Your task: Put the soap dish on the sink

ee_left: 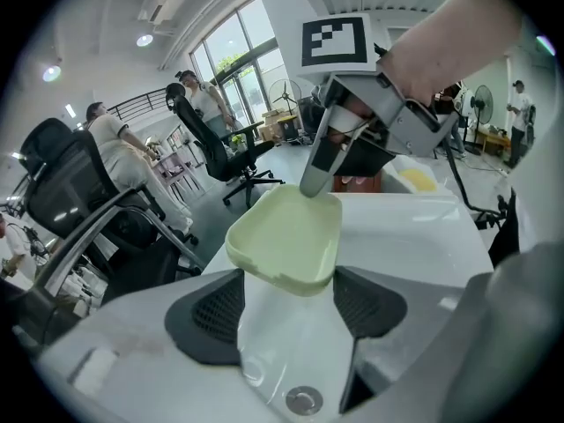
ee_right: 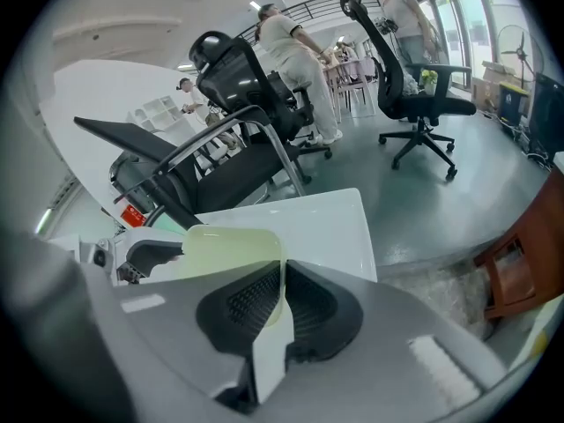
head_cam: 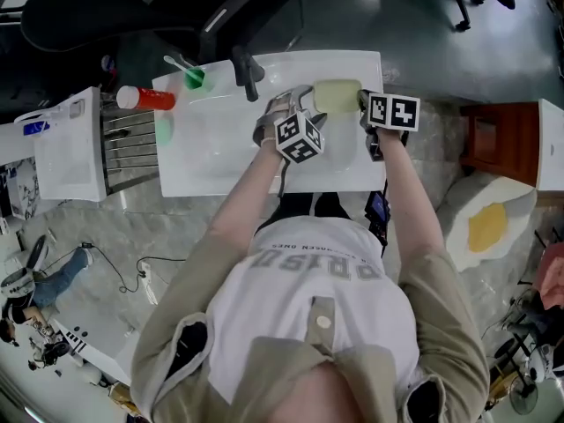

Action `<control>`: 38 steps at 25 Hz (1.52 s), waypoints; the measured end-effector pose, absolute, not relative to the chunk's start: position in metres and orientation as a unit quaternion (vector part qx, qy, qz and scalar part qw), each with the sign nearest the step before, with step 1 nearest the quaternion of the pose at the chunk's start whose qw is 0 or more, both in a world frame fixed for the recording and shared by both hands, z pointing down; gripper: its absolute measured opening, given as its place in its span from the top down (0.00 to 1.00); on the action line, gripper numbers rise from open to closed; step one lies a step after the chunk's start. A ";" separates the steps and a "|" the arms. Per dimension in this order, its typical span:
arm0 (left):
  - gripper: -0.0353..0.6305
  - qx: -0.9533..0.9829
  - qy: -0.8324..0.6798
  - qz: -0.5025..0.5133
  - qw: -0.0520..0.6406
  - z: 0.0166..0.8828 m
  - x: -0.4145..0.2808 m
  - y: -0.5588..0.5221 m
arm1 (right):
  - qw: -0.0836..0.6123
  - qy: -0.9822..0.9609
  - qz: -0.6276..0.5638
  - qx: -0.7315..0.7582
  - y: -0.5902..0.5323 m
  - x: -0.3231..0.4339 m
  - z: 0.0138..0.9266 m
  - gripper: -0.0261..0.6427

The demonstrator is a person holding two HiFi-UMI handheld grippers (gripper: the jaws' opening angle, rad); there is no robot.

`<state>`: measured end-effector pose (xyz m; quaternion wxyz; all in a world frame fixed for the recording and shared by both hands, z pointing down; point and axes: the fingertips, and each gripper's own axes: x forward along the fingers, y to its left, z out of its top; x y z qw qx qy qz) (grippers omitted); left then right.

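Observation:
The pale green soap dish [head_cam: 337, 95] hangs just above the back right corner of the white sink [head_cam: 220, 157]. My right gripper [head_cam: 363, 104] is shut on the dish's right rim; in the right gripper view the thin wall of the dish [ee_right: 229, 249] runs between the closed pads of that gripper [ee_right: 282, 298]. My left gripper [head_cam: 308, 100] comes in from the left. In the left gripper view its jaws stand wide, the near end of the dish [ee_left: 286, 236] fills the gap at that gripper's tips [ee_left: 288, 280], and both pads touch it.
A dark faucet [head_cam: 247, 73] stands at the sink's back edge beside the dish. A green cup [head_cam: 194, 79] and a red-and-white bottle [head_cam: 145, 98] sit at the back left. The drain [ee_left: 302, 400] lies below the left jaws. A wooden stool [head_cam: 498, 139] is to the right.

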<state>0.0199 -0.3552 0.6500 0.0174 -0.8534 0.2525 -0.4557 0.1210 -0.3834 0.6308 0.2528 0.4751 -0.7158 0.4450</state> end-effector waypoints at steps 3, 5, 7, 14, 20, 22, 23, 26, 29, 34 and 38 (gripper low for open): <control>0.45 -0.849 0.251 -0.464 0.010 0.657 0.019 -0.360 | 0.259 -0.711 0.450 0.475 -0.388 0.120 0.638 0.94; 0.45 -0.847 0.249 -0.470 0.005 0.662 0.018 -0.362 | 0.260 -0.709 0.452 0.475 -0.390 0.119 0.641 0.94; 0.45 -0.845 0.246 -0.475 0.003 0.664 0.016 -0.365 | 0.261 -0.707 0.456 0.473 -0.393 0.118 0.645 0.94; 0.45 -0.840 0.244 -0.485 -0.004 0.668 0.017 -0.380 | 0.264 -0.703 0.463 0.470 -0.408 0.118 0.651 0.93; 0.45 -0.835 0.238 -0.497 -0.013 0.677 0.016 -0.390 | 0.268 -0.697 0.469 0.470 -0.419 0.118 0.658 0.93; 0.45 -0.833 0.236 -0.500 -0.020 0.681 0.016 -0.393 | 0.271 -0.694 0.472 0.470 -0.421 0.118 0.662 0.93; 0.45 -0.833 0.235 -0.501 -0.023 0.683 0.016 -0.394 | 0.272 -0.693 0.474 0.471 -0.423 0.118 0.663 0.93; 0.45 -0.830 0.233 -0.506 -0.030 0.687 0.018 -0.398 | 0.272 -0.689 0.478 0.472 -0.427 0.120 0.667 0.93; 0.45 -0.828 0.228 -0.510 -0.038 0.690 0.020 -0.401 | 0.274 -0.686 0.482 0.472 -0.429 0.122 0.669 0.93; 0.45 -0.818 0.220 -0.529 -0.057 0.700 0.016 -0.403 | 0.286 -0.678 0.488 0.469 -0.432 0.122 0.675 0.93; 0.45 -0.813 0.213 -0.538 -0.069 0.702 0.017 -0.405 | 0.298 -0.673 0.488 0.469 -0.435 0.122 0.678 0.93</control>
